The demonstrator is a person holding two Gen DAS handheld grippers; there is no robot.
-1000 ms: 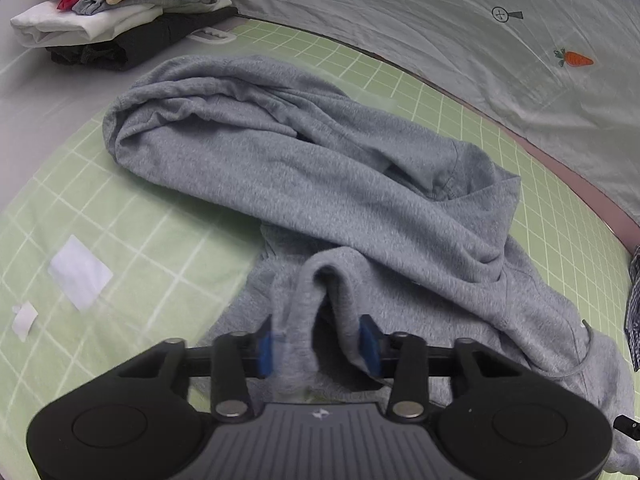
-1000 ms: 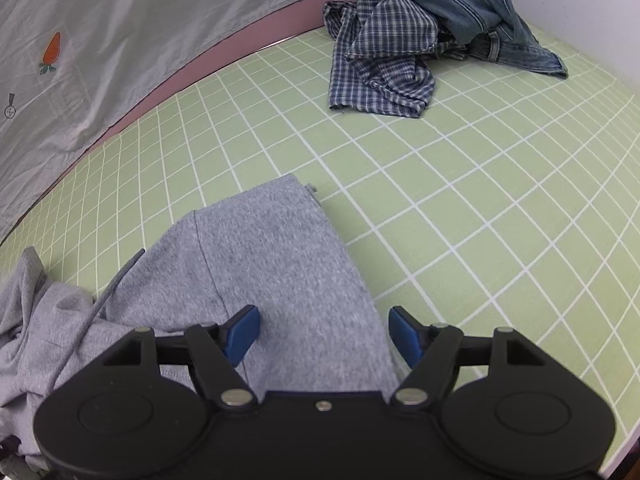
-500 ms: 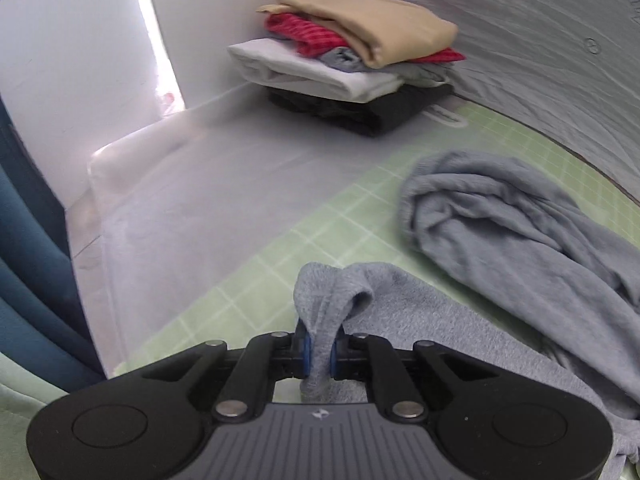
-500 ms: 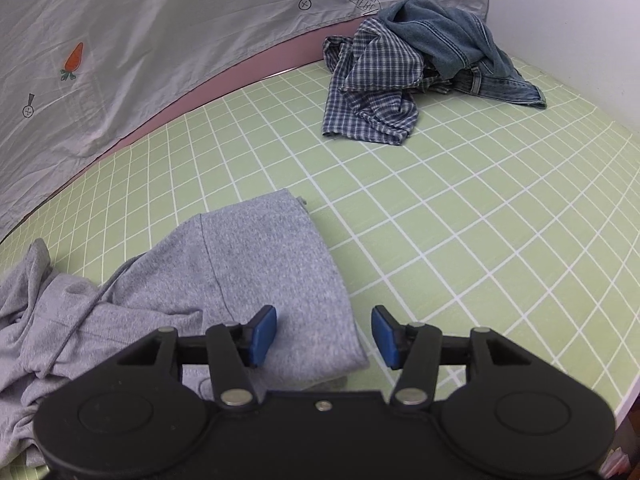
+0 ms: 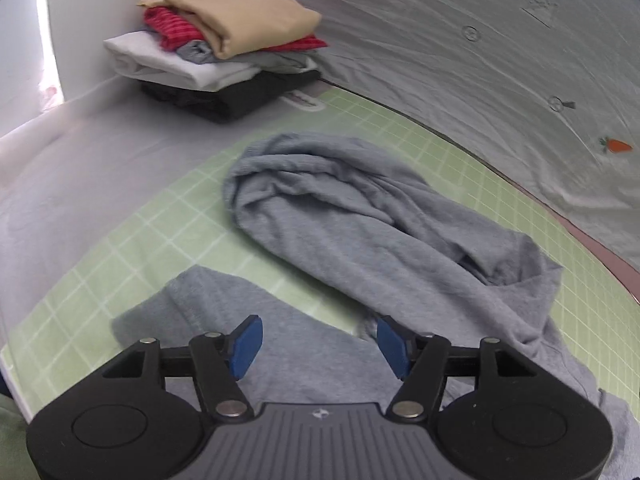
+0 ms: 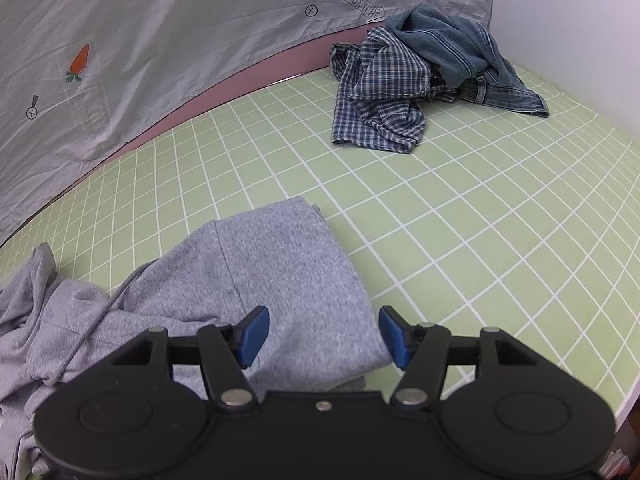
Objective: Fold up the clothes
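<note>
Looking along the left gripper [image 5: 319,340], we see its blue pads spread apart and holding nothing, poised over a flat part of the grey hoodie [image 5: 360,232], which lies rumpled on the green grid mat [image 5: 132,240]; a bunched part of it, perhaps a sleeve, heaps up towards the folded stack [image 5: 224,64] in the far corner. We judge the step to be spreading the hoodie flat before any fold, so we want to pinch an edge, not the middle, and draw it outward low over the mat. Turning to the right view, the right gripper [image 6: 323,334] also stands apart and empty above the hoodie's hem corner, with the drawstring [image 6: 108,304] trailing to its left. We should take that corner cleanly, clear of the cord, and keep well away from the checked shirt [image 6: 380,100] and jeans [image 6: 452,48].
</note>
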